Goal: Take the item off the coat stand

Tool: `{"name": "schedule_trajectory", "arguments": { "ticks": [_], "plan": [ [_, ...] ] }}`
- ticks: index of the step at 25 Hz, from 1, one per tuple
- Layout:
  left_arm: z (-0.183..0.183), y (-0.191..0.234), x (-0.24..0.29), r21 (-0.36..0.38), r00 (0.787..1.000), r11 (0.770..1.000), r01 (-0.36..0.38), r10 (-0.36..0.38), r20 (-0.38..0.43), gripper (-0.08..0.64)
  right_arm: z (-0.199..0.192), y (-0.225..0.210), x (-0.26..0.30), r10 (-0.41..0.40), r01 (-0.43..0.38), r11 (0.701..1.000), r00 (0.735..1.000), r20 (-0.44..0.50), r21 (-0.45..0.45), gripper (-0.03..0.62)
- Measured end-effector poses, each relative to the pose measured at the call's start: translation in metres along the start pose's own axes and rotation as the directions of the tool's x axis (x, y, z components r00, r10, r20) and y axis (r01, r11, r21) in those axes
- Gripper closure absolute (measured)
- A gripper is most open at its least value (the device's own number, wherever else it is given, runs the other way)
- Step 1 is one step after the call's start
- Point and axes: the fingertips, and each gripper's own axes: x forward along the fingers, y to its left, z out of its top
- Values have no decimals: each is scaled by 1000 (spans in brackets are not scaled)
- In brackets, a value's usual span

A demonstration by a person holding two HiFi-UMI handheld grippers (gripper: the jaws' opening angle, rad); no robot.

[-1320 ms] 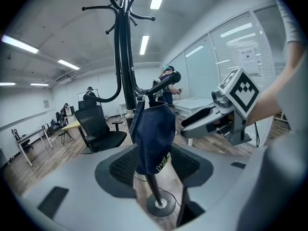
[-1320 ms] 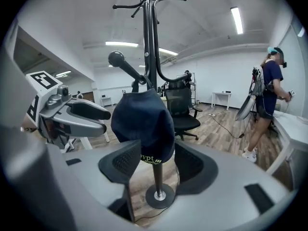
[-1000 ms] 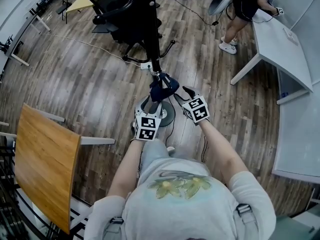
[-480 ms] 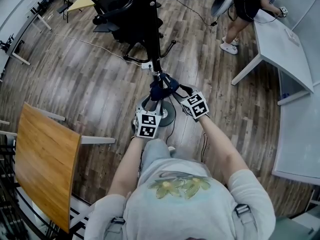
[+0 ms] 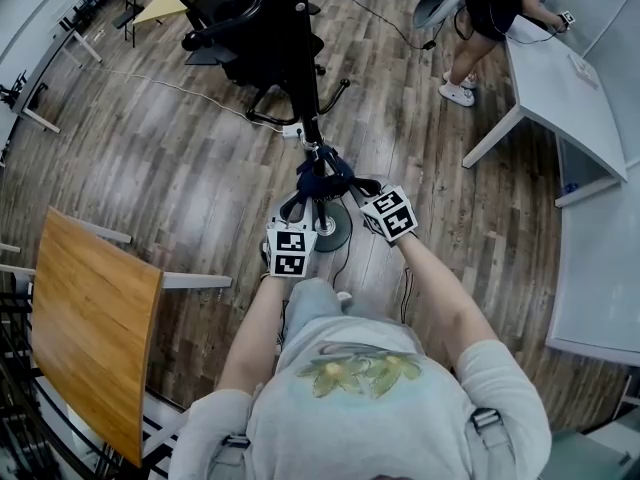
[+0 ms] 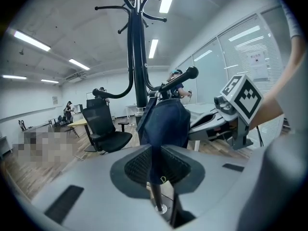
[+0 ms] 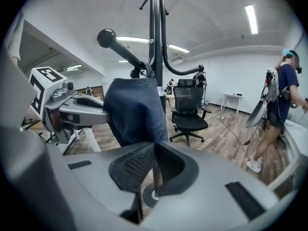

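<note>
A dark blue garment [image 5: 323,176] hangs from a low hook of the black coat stand [image 5: 303,78]. In the left gripper view the cloth [image 6: 166,121] drops between the jaws of my left gripper [image 6: 155,163], which have just been closing and now pinch its lower edge. My right gripper [image 7: 154,159] has also just been closing, and its pads press on the garment's [image 7: 132,109] lower corner. From the head view the left gripper [image 5: 305,208] and right gripper [image 5: 348,186] flank the cloth just above the stand's round base [image 5: 335,230].
A black office chair [image 5: 240,28] stands behind the stand. A wooden board [image 5: 90,328] is at lower left, and white tables [image 5: 565,83] line the right. A person [image 5: 480,18] stands at upper right. A cable [image 5: 180,90] runs across the floor.
Both grippers edged in toward the hanging cloth and their jaws went from wide open to closed on its lower edge. The garment looks slightly gathered between them.
</note>
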Motion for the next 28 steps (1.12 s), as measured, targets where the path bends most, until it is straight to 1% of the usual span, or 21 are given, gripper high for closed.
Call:
{"name": "schedule_trajectory", "arguments": {
  "ticks": [7,15,24,28],
  "plan": [
    [3,-2,-3,-10,1000,1000,7,-7,12,505,0,5,-8,-26,25,999,999,23,43,574],
    [9,-5,-9,-25,999,999,24,-23,34,509,0,11,-18,-46,43,997,998,43,61,575],
    [14,-10,-17,-21,998,999,34,-33,57,514,2,16,-29,-67,60,994,995,73,89,575],
    [18,-15,-21,4,997,999,39,-39,70,515,2,18,-36,-75,68,994,994,84,83,575]
  ]
}}
